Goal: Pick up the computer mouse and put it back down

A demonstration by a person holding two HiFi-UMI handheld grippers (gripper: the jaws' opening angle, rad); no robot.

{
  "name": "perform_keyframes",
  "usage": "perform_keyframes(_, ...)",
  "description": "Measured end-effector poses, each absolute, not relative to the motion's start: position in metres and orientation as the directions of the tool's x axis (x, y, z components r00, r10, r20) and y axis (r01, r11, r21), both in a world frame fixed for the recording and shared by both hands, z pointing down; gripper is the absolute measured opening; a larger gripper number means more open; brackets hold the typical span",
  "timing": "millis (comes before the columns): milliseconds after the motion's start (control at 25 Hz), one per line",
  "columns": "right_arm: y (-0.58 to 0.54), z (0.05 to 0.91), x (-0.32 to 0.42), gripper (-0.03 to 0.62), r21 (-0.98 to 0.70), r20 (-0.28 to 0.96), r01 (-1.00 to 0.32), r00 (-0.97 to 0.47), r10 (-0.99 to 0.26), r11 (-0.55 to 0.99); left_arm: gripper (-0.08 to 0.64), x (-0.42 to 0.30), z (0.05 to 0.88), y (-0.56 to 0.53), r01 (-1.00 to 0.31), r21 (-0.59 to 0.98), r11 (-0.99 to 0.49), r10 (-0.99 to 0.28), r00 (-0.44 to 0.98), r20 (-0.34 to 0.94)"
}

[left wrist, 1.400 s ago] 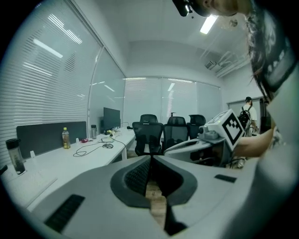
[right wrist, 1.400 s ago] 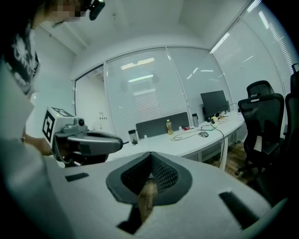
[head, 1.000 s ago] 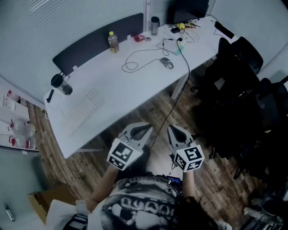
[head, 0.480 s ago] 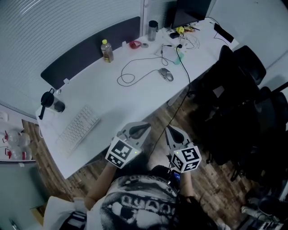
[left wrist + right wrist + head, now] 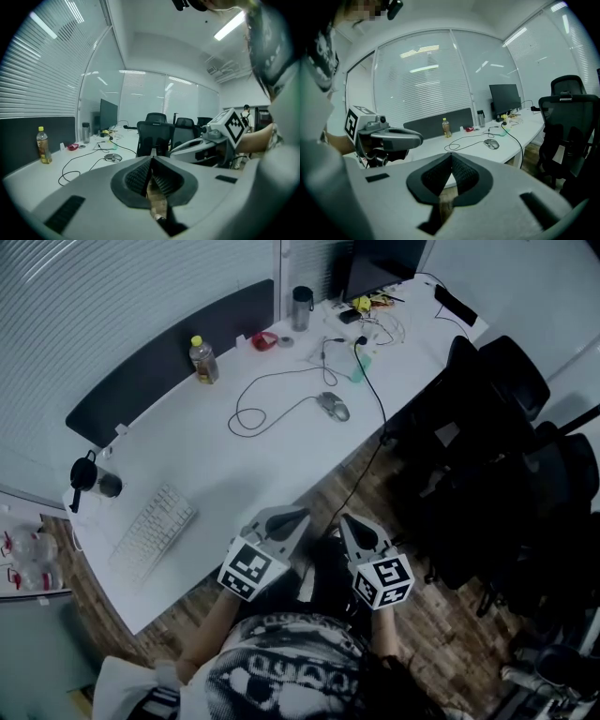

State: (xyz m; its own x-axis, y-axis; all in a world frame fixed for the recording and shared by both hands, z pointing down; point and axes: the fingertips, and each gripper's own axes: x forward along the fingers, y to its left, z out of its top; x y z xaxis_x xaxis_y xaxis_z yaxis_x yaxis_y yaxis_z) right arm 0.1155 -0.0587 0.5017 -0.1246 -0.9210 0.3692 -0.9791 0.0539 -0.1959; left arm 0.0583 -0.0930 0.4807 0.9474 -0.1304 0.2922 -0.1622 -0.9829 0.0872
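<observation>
Room: office with slatted blinds [image 5: 94, 296] behind a long white bench [image 5: 216, 460] and a wood floor [image 5: 319, 486] in front of it.
Partition: a dark panel [image 5: 159, 371] runs along the bench's far edge.
Computer mouse [image 5: 333, 406]: lies on the bench toward its right end, near the front edge, well apart from both tools.
Cable [image 5: 251, 413]: runs left from the mouse into a loose loop on the bench top.
Other bench items: a bottle with a yellow cap [image 5: 203, 360] by the panel, a dark tumbler [image 5: 302, 308] and a monitor [image 5: 375, 268] at the far right end, a pale keyboard [image 5: 153, 532] and a dark flask [image 5: 89, 479] at the left end.
Left tool [image 5: 302, 517]: held over the floor, short of the bench's front edge and pointing toward it; jaws closed tip to tip, nothing between them.
Right tool [image 5: 345, 521]: just beside the left one, pointing the same way; jaws pressed together, empty.
Chairs [image 5: 487, 409]: dark office chairs stand to the right of the bench.
Person: a patterned shirt [image 5: 291, 671] fills the bottom of the head view, forearms reaching forward to the tools.
</observation>
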Motion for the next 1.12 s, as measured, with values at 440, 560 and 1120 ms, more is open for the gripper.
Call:
perform_keyframes(440, -0.155, 0.519, 0.185, -0.008, -0.207, 0.372, -0.95, -0.296, -0.88, 0.233, 0.006, 0.109, 0.488, -0.171, -0.372, 0.086, -0.924, -0.33, 0.891, 0.312)
perform_keyframes(560, -0.188, 0.522, 0.212, -0.008, -0.19, 0.387, -0.931, -0.363, -0.848, 0.312, 0.006, 0.137, 0.475, -0.197, -0.431, 0.074, -0.899, -0.396, 0.874, 0.281)
perform_keyframes(1120, -0.316, 0.598, 0.286, 0.097, -0.115, 0.516, -0.894, -0.426, -0.743, 0.433, 0.006, 0.166, 0.461, -0.266, -0.649, 0.031, -0.76, -0.611, 0.73, 0.308)
